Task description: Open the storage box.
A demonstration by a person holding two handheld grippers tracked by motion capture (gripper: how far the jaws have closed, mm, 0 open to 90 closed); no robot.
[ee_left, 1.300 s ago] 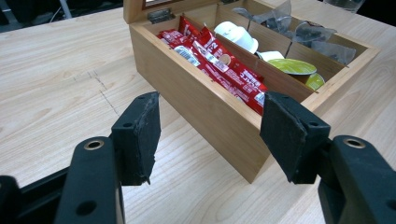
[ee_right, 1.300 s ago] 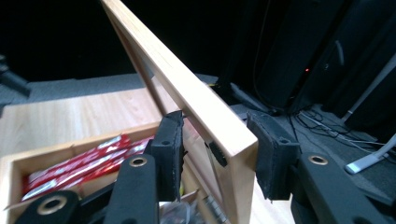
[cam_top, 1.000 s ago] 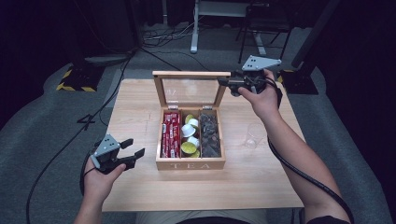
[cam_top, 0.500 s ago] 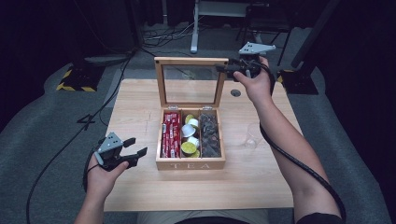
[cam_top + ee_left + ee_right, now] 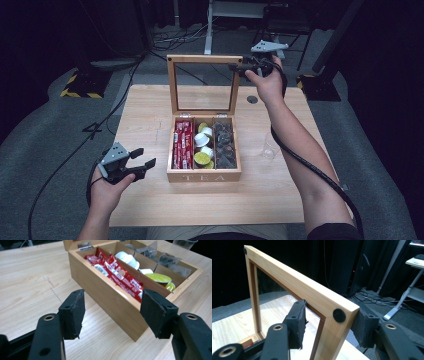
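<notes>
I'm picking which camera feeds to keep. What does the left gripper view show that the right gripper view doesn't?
Left gripper view: the box's compartments up close, with red sachets, white and green capsules, clear-wrapped tea bags, a clear cup, and the left gripper open beside the tea box.

Right gripper view: the right gripper clamping the raised lid at its corner, with a black felt pad.

Both: the wooden table.

bright overhead light falls on the table (image 5: 150, 110), surroundings sink into near black, high view slightly soft.
</notes>
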